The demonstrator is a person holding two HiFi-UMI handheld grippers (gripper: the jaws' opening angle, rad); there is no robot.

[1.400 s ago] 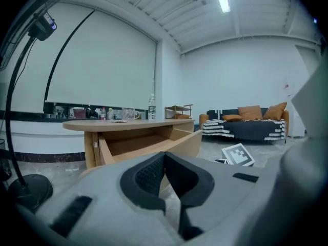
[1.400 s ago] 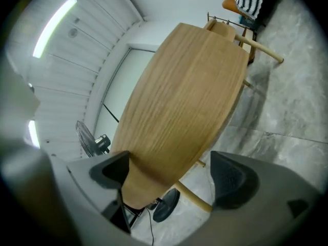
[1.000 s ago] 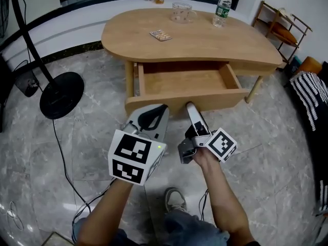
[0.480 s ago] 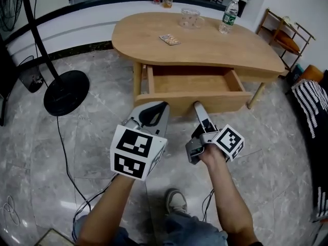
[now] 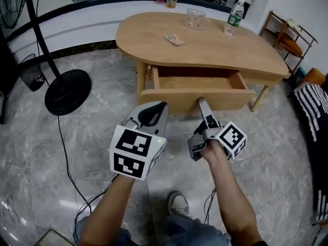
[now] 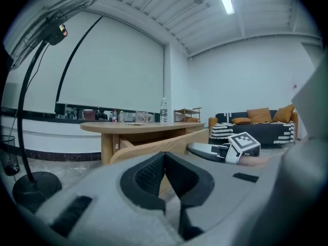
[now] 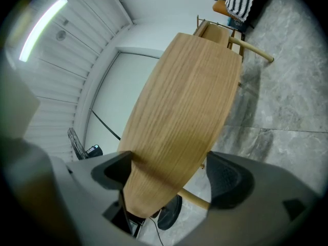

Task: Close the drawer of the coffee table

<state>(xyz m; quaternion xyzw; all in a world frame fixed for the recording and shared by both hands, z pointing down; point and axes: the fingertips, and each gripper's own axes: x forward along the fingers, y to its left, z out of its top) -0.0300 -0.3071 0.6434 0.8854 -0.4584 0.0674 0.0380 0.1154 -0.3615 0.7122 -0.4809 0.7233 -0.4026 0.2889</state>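
Drawer (image 5: 169,97) half open | right hand-held gripper (image 5: 201,102) against front | inside part-hidden

Wooden coffee table (image 5: 220,50) carries glass cup (image 5: 195,18), water bottle (image 5: 233,17), small flat pack (image 5: 176,40)

Your coffee table (image 5: 215,45) is light wood, with a smooth, rounded, bean-shaped top on slim legs, and its long side faces you. Its drawer (image 5: 197,99), in the same light wood, stands part way out from under the near edge of the top, level and square to the table; the open box shows bare wooden sides and floor, and its back part lies in shadow beneath the top. The drawer's plain front panel, wider than the box behind it and with rounded ends, faces you and stands clear of the table's edge.
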